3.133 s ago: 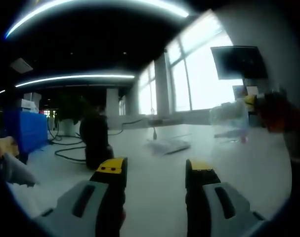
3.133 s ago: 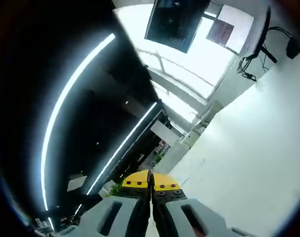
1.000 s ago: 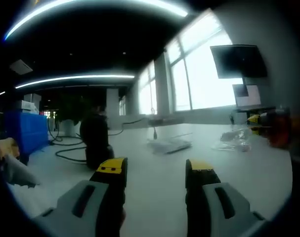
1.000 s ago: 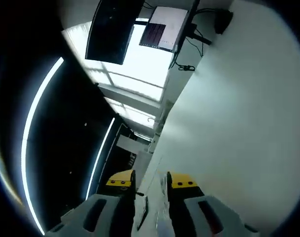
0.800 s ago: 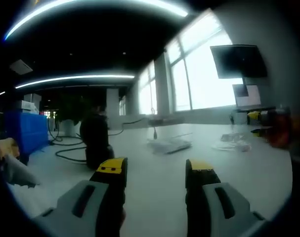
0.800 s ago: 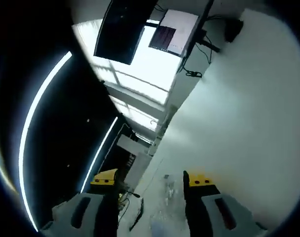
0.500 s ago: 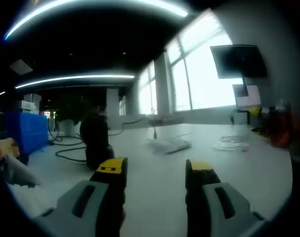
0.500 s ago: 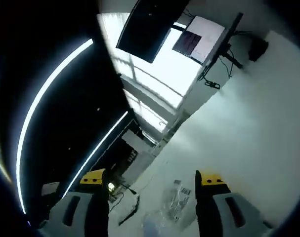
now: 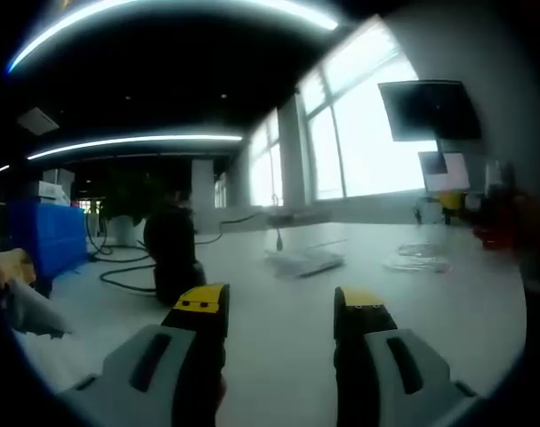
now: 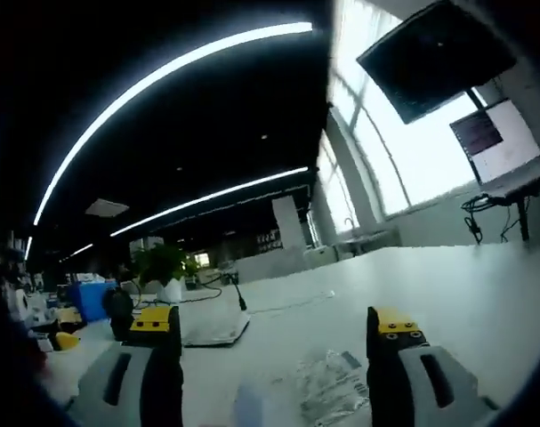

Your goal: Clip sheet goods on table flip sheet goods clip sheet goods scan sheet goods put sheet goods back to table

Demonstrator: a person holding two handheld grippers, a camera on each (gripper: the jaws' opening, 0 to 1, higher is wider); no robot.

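- In the right gripper view, the right tool [image 10: 278, 342] has its two yellow-tipped jaws spread wide apart, holding nothing.
- Between those jaws, low in that view, a clear, crinkled plastic packet, the sheet goods [image 10: 327, 381], lies flat on the white tabletop [image 10: 447, 276]. The jaws are not touching it.
- In the left gripper view, the left tool [image 9: 278, 307] has its jaws parted and empty, low over the tabletop, well apart from anything.
- The same clear packet [image 9: 416, 262] shows in the left gripper view, far off toward the right side, with the right tool [image 9: 505, 222] blurred just beyond it.
- A flat white object [image 9: 303, 261] lies mid-tabletop, and a dark upright device [image 9: 172, 249] with black cables stands to the left.
- Two monitors [image 10: 483, 89] hang by the bright windows.
- Judgement: the packet appears set down, so the step in hand is likely either drawing away from it or lining up a fresh clip.
- To clip it well, I would bring the right tool down low and nearly level with the tabletop, and aim for a raised edge of the packet rather than its flat middle.
- Thin film is slippery and limp, so closing slowly on a wrinkle should give a firmer hold.
- The left tool seems best kept clear until needed.
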